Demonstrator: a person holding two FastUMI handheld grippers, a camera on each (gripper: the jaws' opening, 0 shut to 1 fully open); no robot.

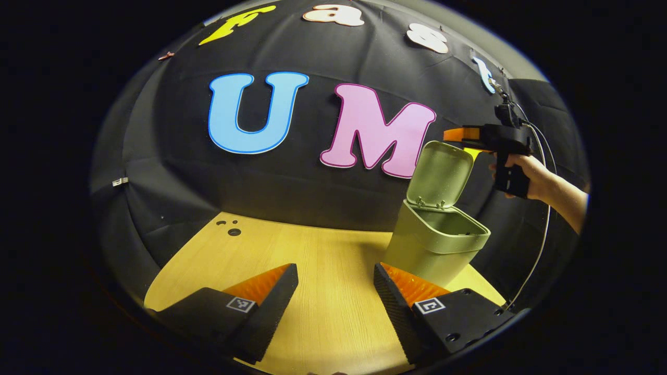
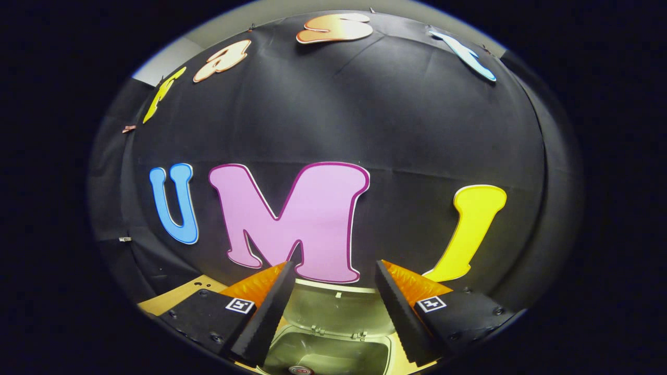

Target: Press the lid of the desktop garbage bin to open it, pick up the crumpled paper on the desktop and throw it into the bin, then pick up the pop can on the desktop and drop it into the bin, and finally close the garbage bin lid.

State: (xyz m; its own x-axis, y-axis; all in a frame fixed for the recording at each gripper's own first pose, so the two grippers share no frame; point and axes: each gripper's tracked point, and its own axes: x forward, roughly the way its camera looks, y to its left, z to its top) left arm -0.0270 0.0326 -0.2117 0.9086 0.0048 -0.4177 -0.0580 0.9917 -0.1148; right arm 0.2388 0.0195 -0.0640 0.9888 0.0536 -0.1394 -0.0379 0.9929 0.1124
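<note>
Left gripper [image 1: 336, 281] wide open and empty over wood-grain tabletop [image 1: 323, 250], green bin [image 1: 435, 245] beyond, lid [image 1: 440, 174] upright, right gripper [image 2: 336, 281] open, empty above bin, can top inside.

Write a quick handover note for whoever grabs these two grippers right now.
Left gripper: open, empty, low over the wooden desktop.
Right gripper: open, empty, held above the green garbage bin; in the left gripper view it is beside the raised lid.
Bin: lid up. The right gripper view shows what looks like a can top inside. Paper not made out.
Done: lid opened, can apparently dropped in.
Left: close the lid.
</note>
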